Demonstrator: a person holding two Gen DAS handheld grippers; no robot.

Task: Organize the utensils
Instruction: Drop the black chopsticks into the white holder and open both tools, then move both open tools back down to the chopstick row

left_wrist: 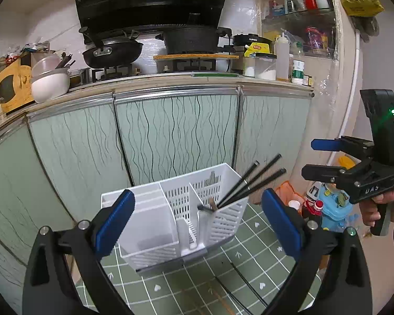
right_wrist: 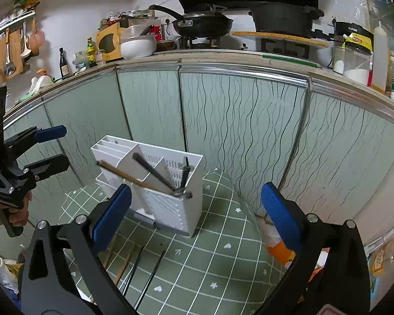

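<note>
A white utensil holder with several compartments stands on a green gridded cloth. Black chopsticks lean out of one slotted compartment, beside a wooden chopstick. More chopsticks lie loose on the cloth in front of the holder. My left gripper hovers open in front of the holder with nothing held. Off to the holder's right, my right gripper is also open and empty, with a hand on its handle.
Pale green cabinet doors rise right behind the holder, under a counter with pans and jars. Toys and bottles crowd the floor to the right. An orange packet lies at the cloth's right edge.
</note>
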